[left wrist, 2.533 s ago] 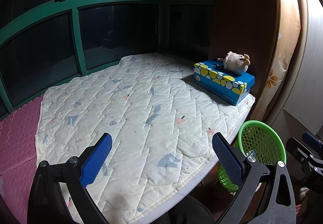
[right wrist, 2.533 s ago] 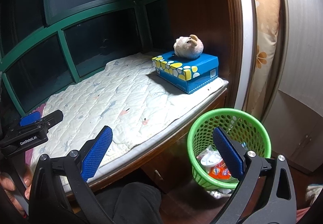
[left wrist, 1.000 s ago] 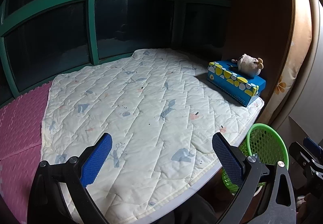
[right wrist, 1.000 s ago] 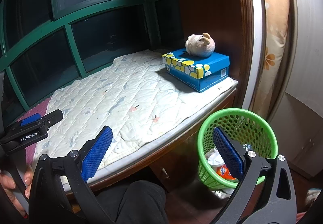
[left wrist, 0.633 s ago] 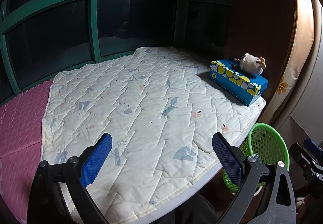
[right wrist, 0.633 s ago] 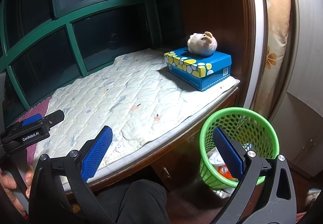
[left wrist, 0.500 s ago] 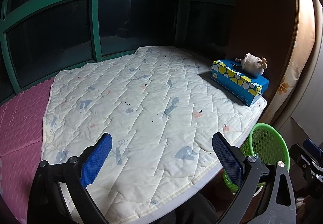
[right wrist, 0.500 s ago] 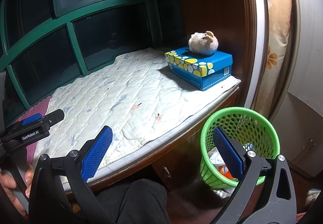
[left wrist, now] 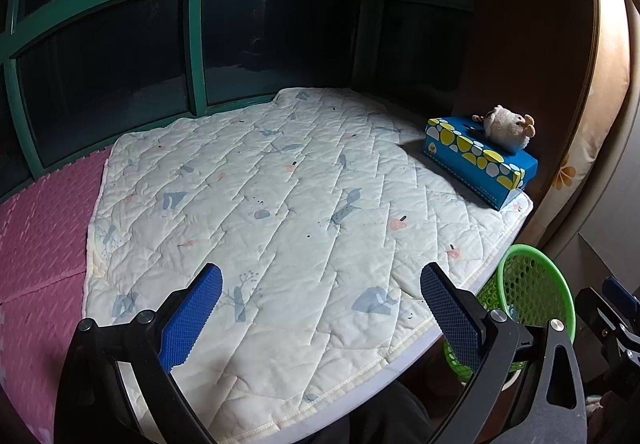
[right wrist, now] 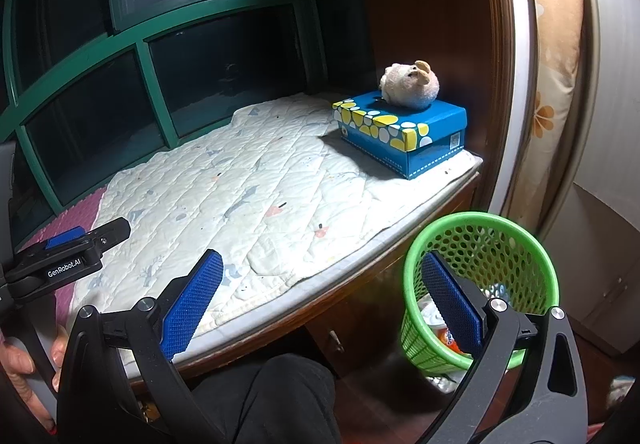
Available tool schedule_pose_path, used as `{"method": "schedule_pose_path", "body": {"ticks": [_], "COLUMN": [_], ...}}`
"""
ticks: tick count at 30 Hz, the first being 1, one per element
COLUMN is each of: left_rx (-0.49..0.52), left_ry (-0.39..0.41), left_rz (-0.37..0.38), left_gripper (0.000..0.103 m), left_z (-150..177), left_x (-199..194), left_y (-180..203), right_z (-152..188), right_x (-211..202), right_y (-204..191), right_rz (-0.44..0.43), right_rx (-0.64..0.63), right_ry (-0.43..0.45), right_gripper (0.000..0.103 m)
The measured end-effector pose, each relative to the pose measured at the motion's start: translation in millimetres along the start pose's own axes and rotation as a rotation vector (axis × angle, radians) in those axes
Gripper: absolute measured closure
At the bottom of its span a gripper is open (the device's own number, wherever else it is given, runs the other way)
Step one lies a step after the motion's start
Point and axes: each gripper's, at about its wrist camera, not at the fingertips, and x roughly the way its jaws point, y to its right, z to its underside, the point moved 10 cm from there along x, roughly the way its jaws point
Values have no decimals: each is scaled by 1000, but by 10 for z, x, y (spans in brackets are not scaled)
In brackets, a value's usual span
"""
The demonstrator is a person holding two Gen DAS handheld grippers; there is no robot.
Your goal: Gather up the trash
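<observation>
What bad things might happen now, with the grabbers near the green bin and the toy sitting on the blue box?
The green bin stands on the floor right below the bed's edge, and the right gripper hangs open beside it; a bump might tip it and spill the trash inside. The plush toy just rests on the blue tissue box, so a knock could roll it off. The left gripper is open and empty too.

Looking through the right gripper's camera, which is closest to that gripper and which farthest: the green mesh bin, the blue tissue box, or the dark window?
1. Green mesh plastic bin, just beyond the right gripper, lower right.
2. Blue spotted cardboard tissue box, on the quilt's far right.
3. Dark green-framed window, behind.
</observation>
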Motion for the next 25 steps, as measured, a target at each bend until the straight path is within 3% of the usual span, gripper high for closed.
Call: {"method": "schedule_pose_path", "body": {"ticks": [25], "left_rx": [-11], "left_ry": [-7], "left_rz": [-9], "left_gripper": [7], "left_z": [11], "left_x": [30], "left_y": [-26], "right_z": [21], "right_x": [25], "right_y": [-41], "right_rz": [-10], "right_rx": [0], "right_ry": [-12], "right_gripper": [5]}}
